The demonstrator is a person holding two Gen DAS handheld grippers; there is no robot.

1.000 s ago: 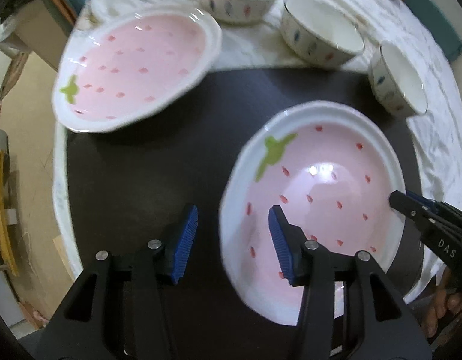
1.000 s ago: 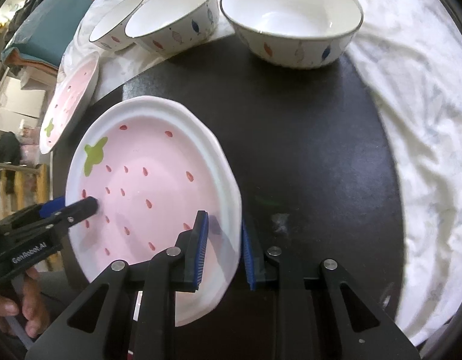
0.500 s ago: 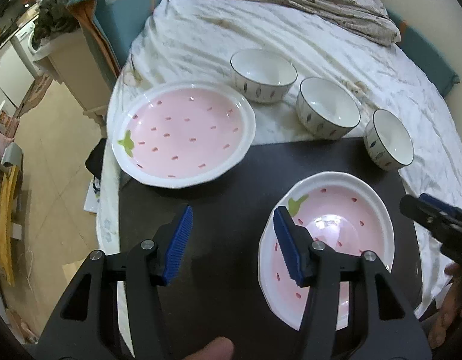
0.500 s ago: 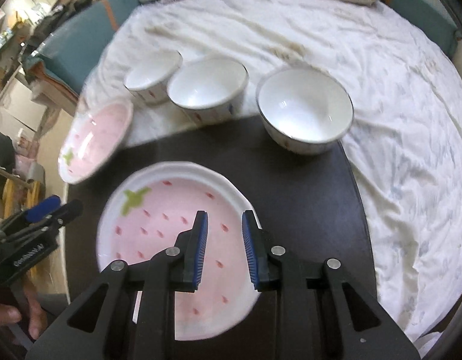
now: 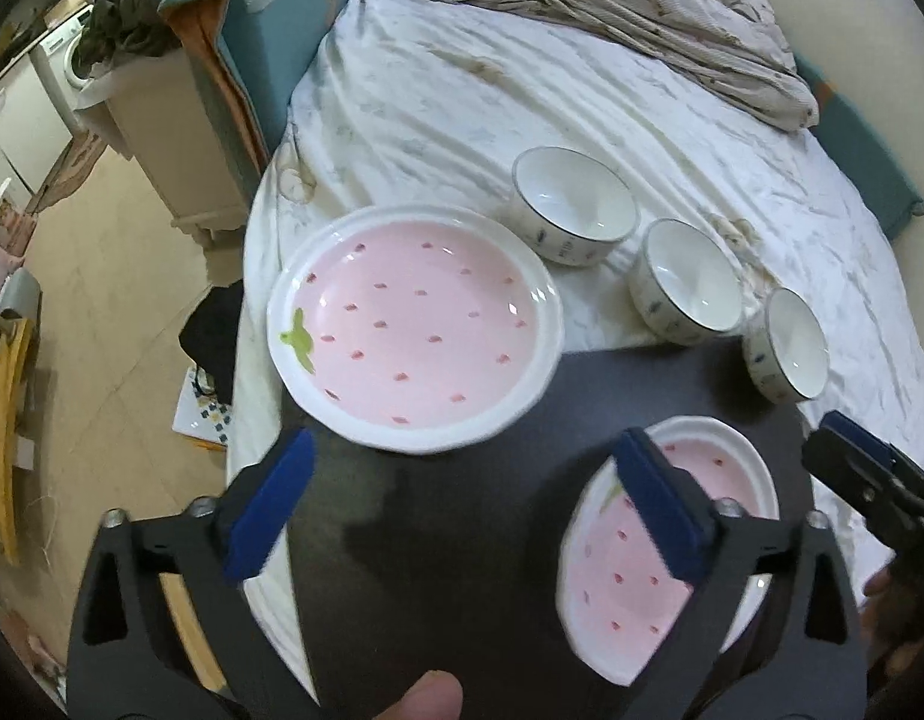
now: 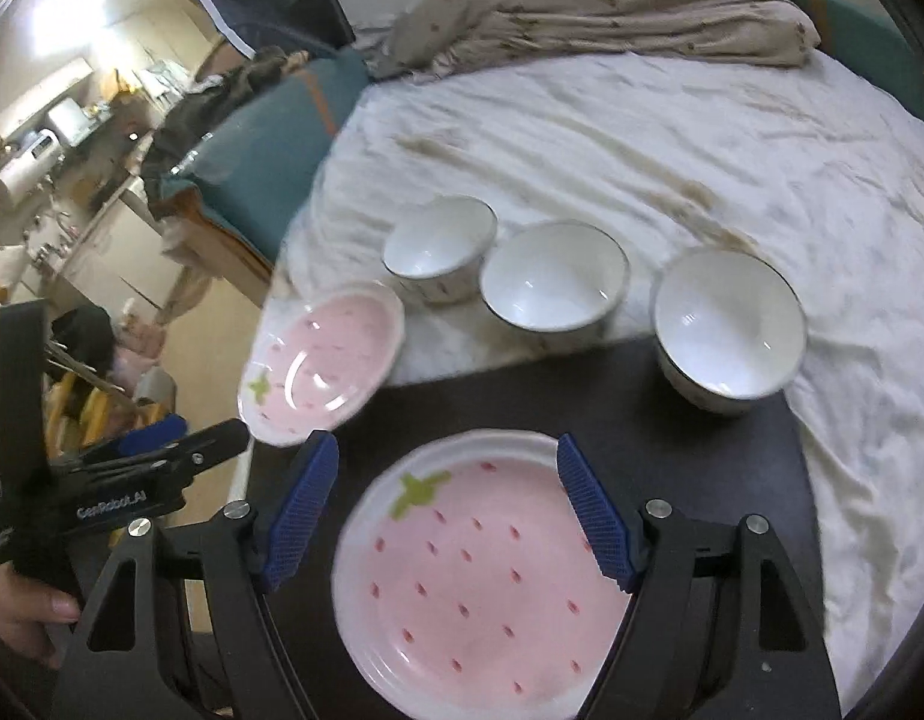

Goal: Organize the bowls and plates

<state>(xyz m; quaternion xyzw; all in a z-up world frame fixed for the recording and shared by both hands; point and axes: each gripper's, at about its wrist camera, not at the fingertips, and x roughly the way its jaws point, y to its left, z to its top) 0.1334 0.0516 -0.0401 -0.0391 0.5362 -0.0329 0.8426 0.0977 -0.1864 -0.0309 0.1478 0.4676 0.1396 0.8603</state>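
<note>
Two pink strawberry plates lie on a dark board (image 5: 642,396). The far plate (image 5: 414,330) sits at the board's left corner, partly on the sheet. The near plate (image 6: 480,576) lies flat under my right gripper (image 6: 447,510), whose jaws are opening above it without touching it. My left gripper (image 5: 465,507) hangs over bare board with its jaws opening wide and nothing between them; its right finger hides part of the near plate (image 5: 630,576). Three white bowls (image 5: 573,204) (image 5: 687,282) (image 5: 789,342) stand in a row behind the board.
The board rests on a bed with a white sheet (image 5: 462,96). A crumpled blanket (image 5: 672,6) lies at the back. A teal cushion (image 6: 264,138) is at the left, and the bed's left edge drops to the floor (image 5: 102,312). A thumb (image 5: 426,696) shows at the bottom.
Both grippers have risen and drawn back, so more of the bed shows. The right gripper let go of the near plate's rim and opened. The left jaws spread much wider.
</note>
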